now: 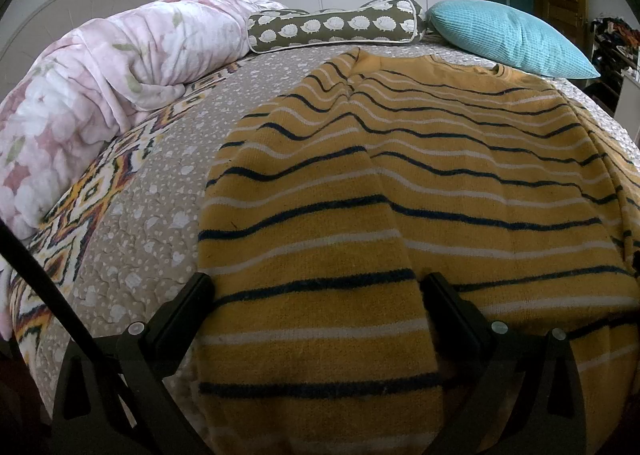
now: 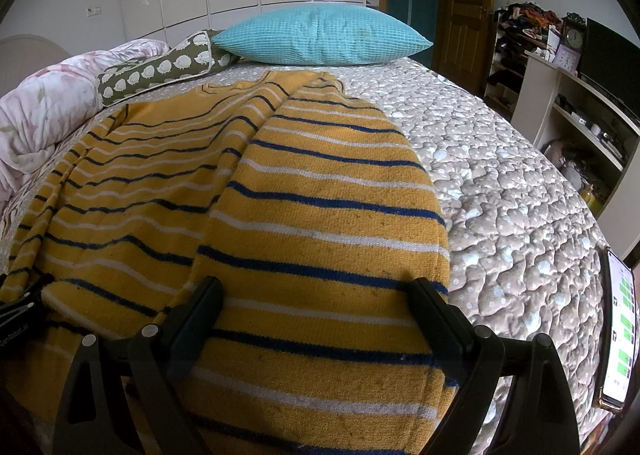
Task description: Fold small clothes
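A mustard-yellow knitted sweater [image 1: 460,159] with thin navy and white stripes lies spread on the bed, neckline toward the pillows, its fuzzy ribbed weave rumpled into soft ridges across the chest. The left sleeve [image 1: 304,255] runs down alongside the body toward the near edge, and the left gripper [image 1: 316,295] sits over it with its black fingers spread wide, one on either side of the sleeve's width. The right gripper [image 2: 316,295] straddles the right sleeve [image 2: 320,239] the same way, fingers wide apart; whether the tips press on the knit or hover just above it is hard to tell from these angles. Beneath lies a quilted beige bedspread [image 2: 500,183], puckered and dotted with pale shapes. At the far side rest a plump turquoise corduroy pillow [image 2: 320,35], an olive bolster [image 1: 336,29] printed with white hedgehogs, and a bunched pink floral comforter [image 1: 104,87]. A lit phone [image 2: 620,331] lies at the bed's right edge.
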Motion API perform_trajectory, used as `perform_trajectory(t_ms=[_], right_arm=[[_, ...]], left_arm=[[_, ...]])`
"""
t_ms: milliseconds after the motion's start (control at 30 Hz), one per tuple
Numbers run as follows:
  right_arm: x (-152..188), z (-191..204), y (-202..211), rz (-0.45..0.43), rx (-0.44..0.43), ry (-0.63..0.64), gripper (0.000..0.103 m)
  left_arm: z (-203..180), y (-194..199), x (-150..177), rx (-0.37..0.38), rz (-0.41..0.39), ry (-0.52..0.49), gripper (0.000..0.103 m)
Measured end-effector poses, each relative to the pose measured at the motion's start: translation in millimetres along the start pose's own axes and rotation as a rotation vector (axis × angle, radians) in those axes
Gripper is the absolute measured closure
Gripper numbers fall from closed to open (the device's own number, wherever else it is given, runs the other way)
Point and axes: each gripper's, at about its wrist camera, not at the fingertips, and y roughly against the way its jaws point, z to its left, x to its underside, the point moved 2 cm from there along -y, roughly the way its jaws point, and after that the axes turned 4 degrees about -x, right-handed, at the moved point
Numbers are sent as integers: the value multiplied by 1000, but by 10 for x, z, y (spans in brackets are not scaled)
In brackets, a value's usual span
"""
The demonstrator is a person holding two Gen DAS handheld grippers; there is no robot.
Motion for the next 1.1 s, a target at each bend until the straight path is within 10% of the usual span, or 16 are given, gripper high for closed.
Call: perform_trajectory(t_ms=[1100], right_arm=[[-6, 25, -8, 3, 18, 8, 7]], left_arm=[[-4, 2, 0, 0, -2, 0, 0]])
